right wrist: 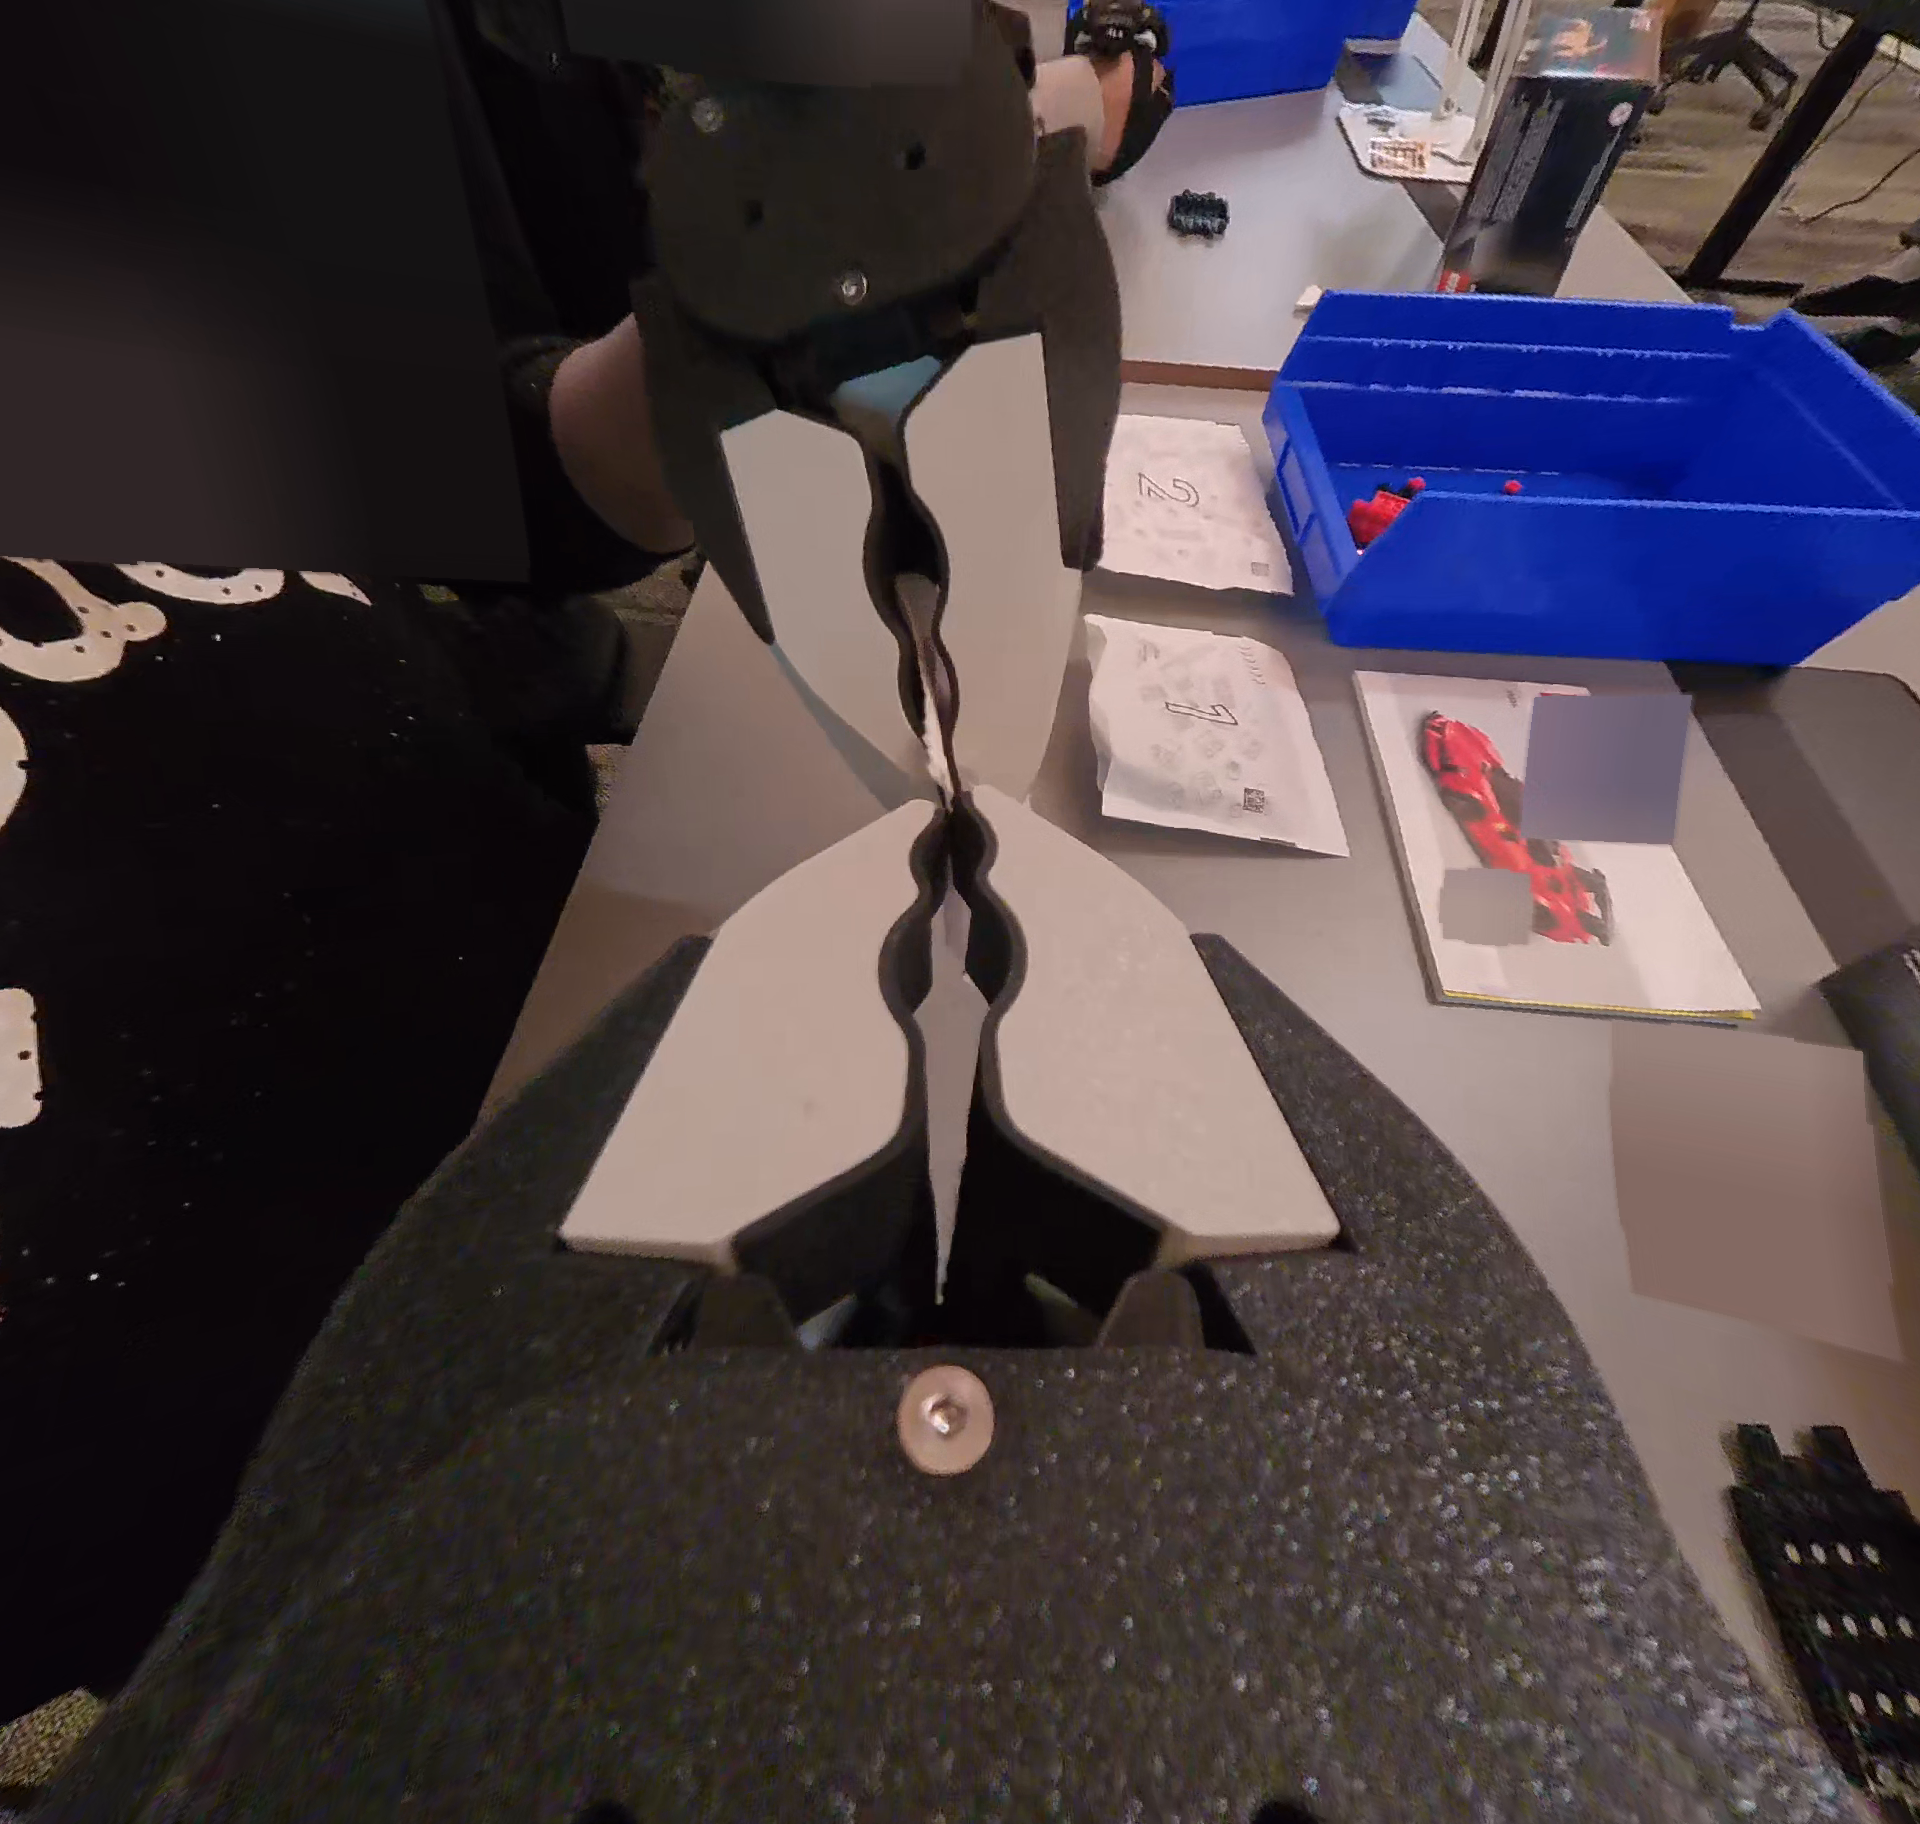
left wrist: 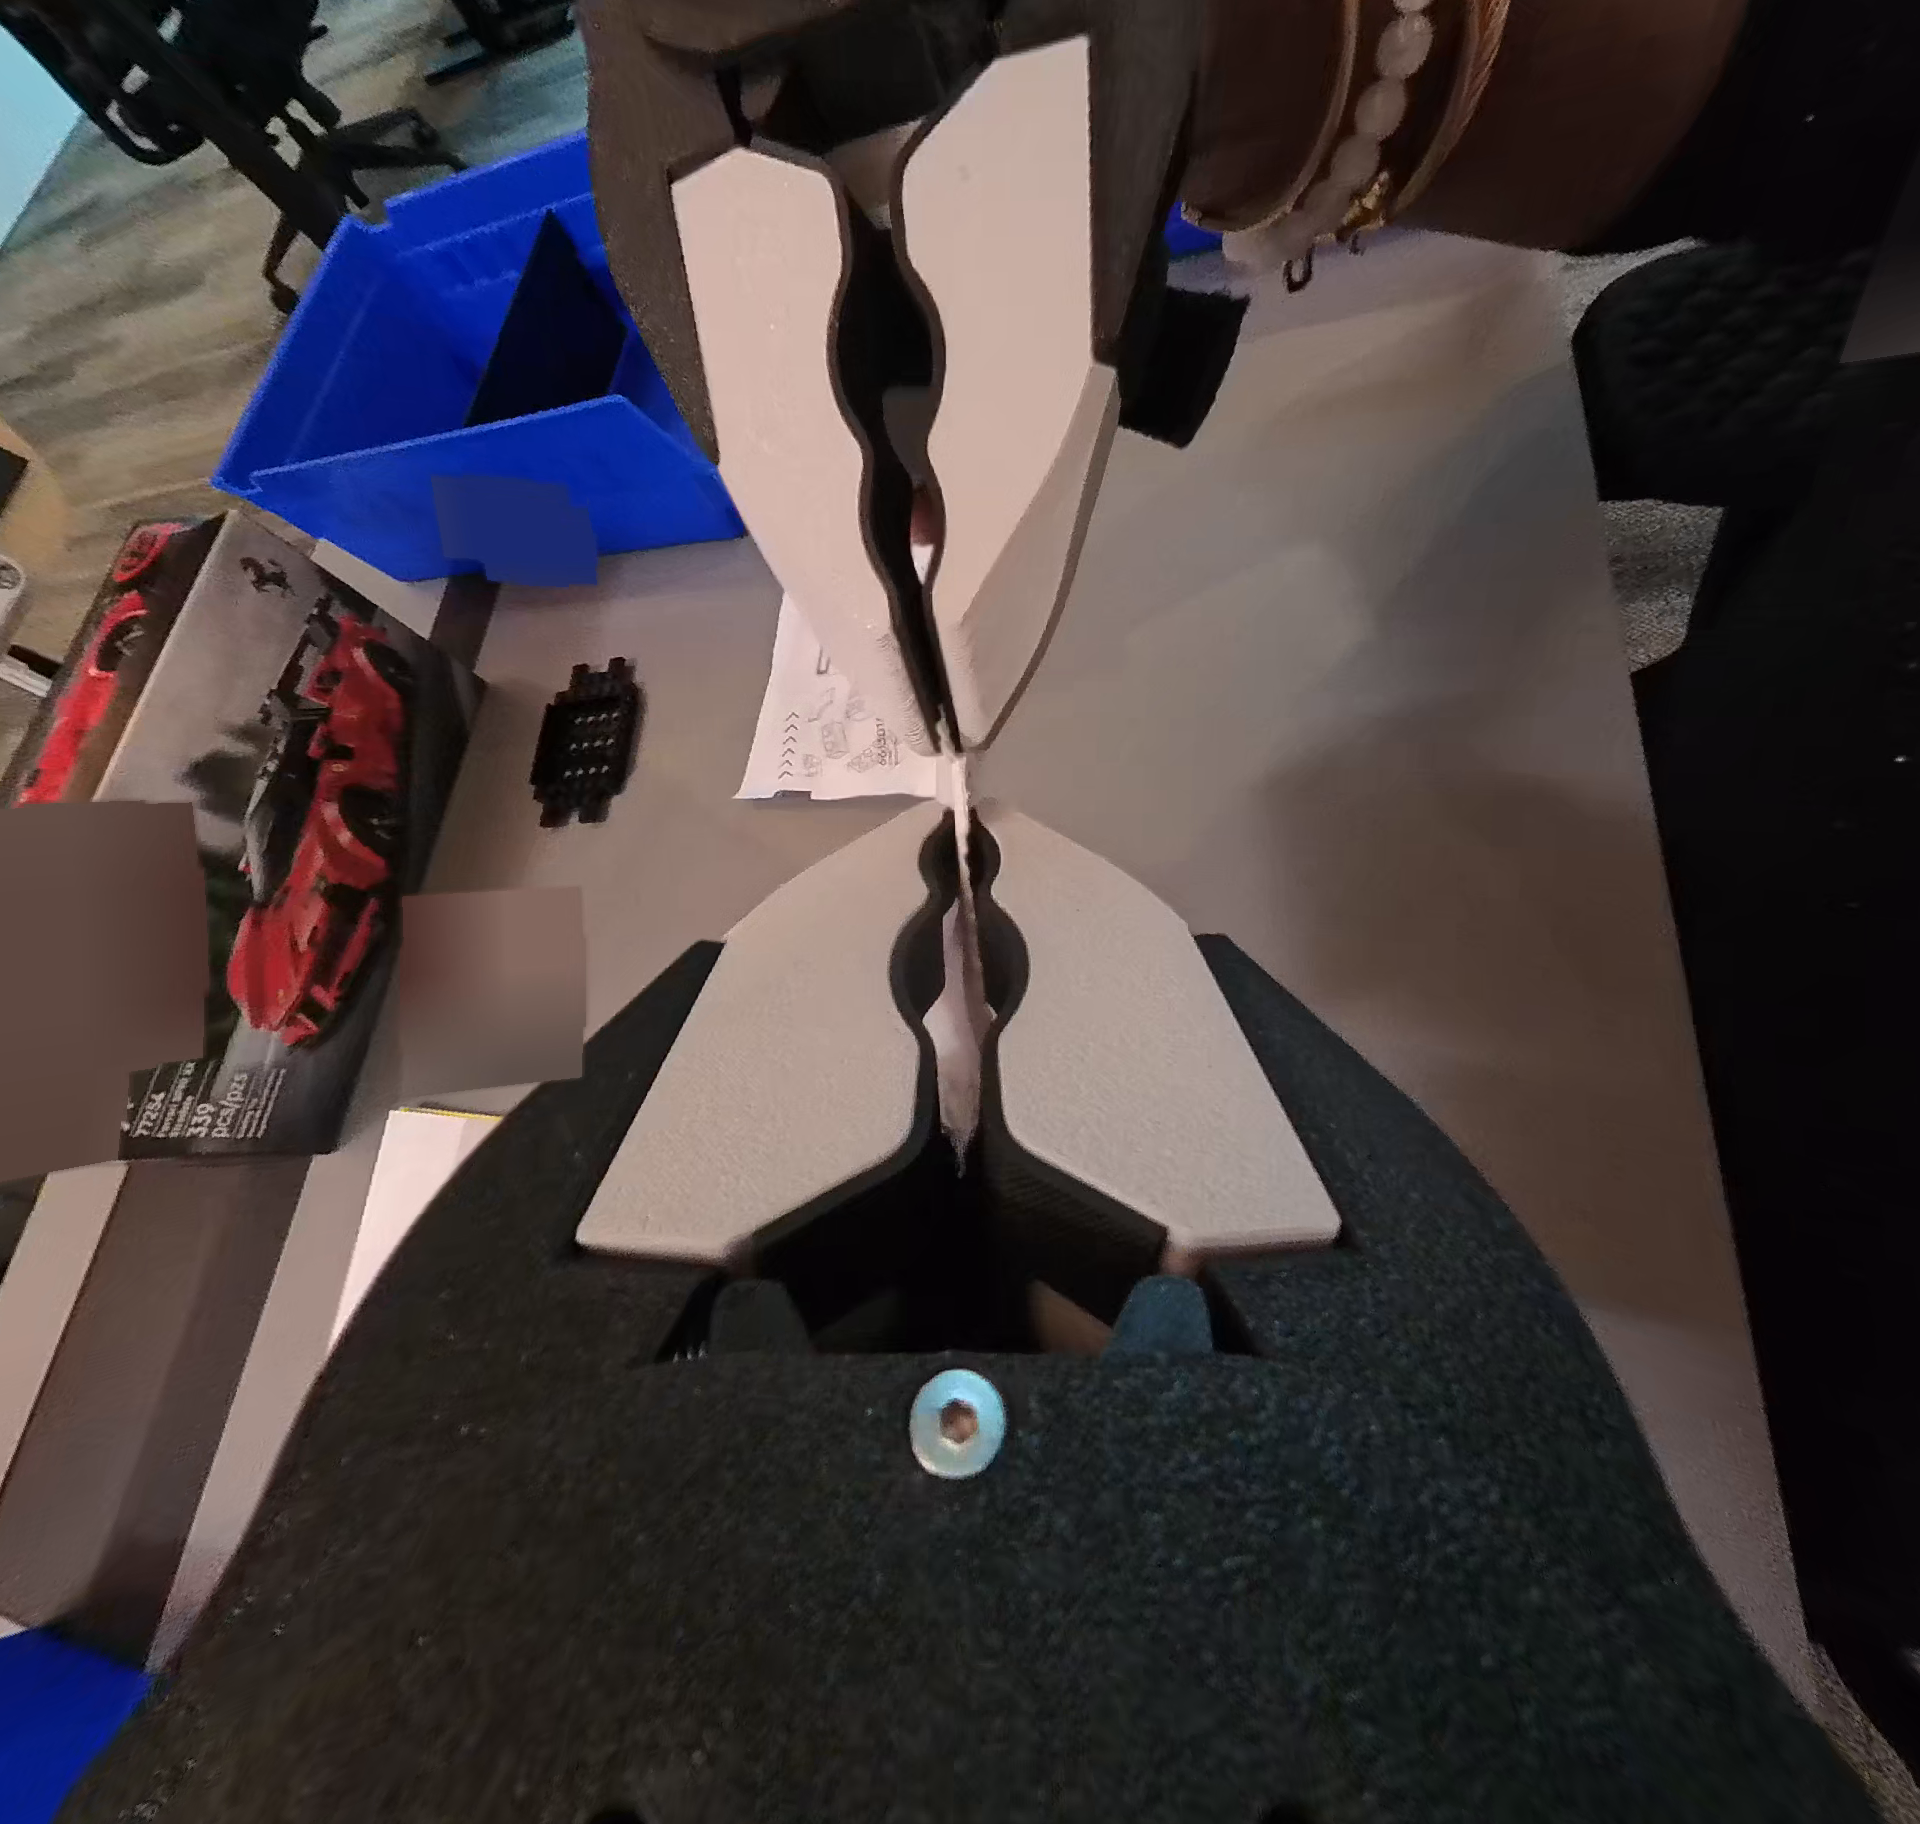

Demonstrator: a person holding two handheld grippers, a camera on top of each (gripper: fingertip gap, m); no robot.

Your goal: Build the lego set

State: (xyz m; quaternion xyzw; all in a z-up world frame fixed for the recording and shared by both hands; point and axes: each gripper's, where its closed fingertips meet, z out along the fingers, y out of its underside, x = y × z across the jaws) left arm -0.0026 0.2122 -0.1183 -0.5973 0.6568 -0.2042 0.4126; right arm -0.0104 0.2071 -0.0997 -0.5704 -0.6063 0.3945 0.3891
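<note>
Both grippers meet tip to tip above the grey table [left wrist: 1299, 631], each pinching the same white paper bag [left wrist: 831, 725] printed with small brick drawings. My left gripper [left wrist: 961, 818] is shut on the bag's edge, and a white strip of it runs back between the jaws. The right gripper [left wrist: 951, 746] comes in from above in the left wrist view, shut on the bag. In the right wrist view my right gripper [right wrist: 951, 818] is shut on the bag [right wrist: 951, 1099], seen edge-on, and the left gripper [right wrist: 940, 787] pinches it from the far side.
A blue bin [left wrist: 468, 403], a red-car box [left wrist: 291, 787] and a black brick plate [left wrist: 585, 740] lie left. The right wrist view shows a blue bin [right wrist: 1610, 548], two more white bags [right wrist: 1205, 735], a booklet [right wrist: 1558, 860] and a black plate [right wrist: 1829, 1587]. My left and right fingertips are right by each other. From either gripper's tips it is about 35 centimeters to the black plate [right wrist: 1829, 1587]. My left wrist view [left wrist: 595, 757] looks at it from another angle.
</note>
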